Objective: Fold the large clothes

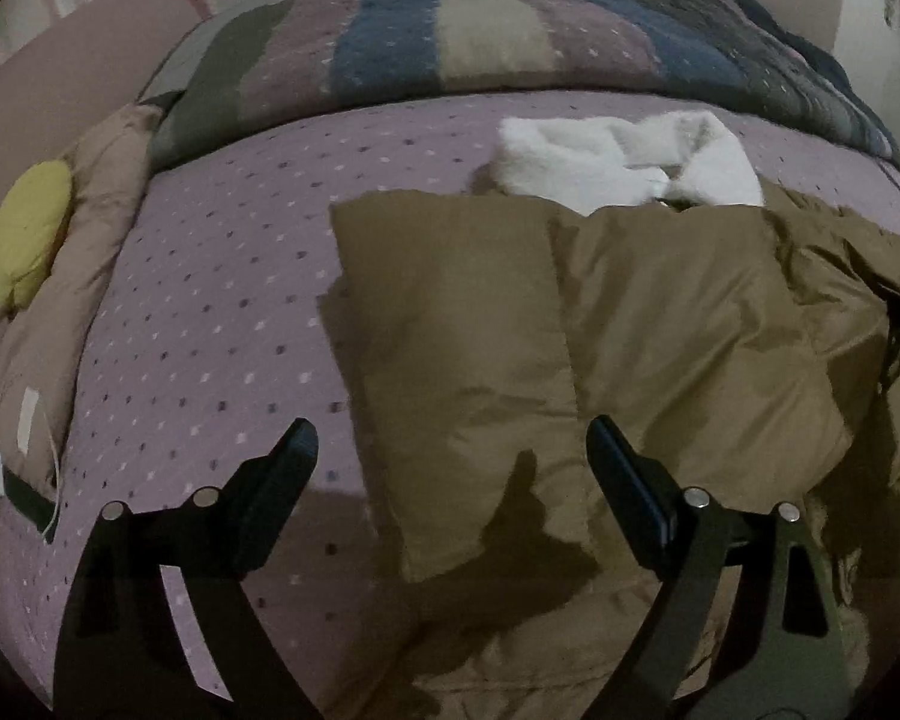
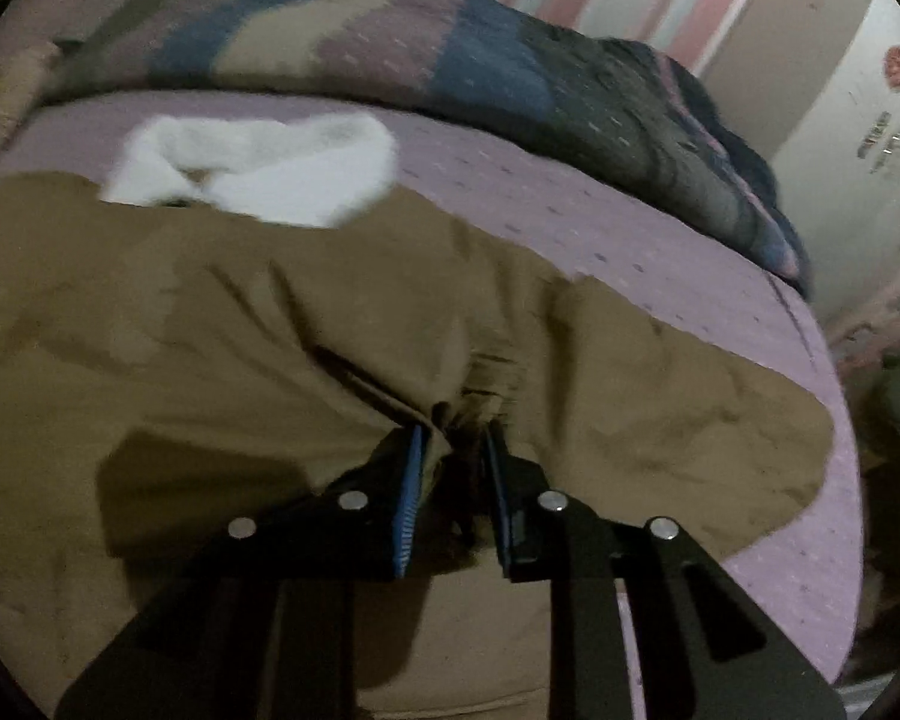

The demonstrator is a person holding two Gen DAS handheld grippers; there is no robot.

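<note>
A large brown padded coat point(image 1: 660, 324) with a white fleece collar point(image 1: 624, 162) lies spread on a purple dotted bedspread point(image 1: 222, 312). A sleeve point(image 1: 450, 360) is folded over the coat's left side. My left gripper point(image 1: 453, 444) hovers open above the sleeve's lower end, with nothing pinched between its fingers. In the right wrist view the same coat point(image 2: 210, 330) and collar point(image 2: 258, 168) fill the frame. My right gripper point(image 2: 453, 438) is shut on a bunched fold of the coat's fabric near a gathered cuff point(image 2: 492, 372).
A striped quilt point(image 1: 510, 36) is piled along the far side of the bed. A tan cushion with a yellow round patch point(image 1: 30, 234) lies at the left edge. The bed's right edge point(image 2: 822, 420) drops off toward a white cabinet point(image 2: 858, 120).
</note>
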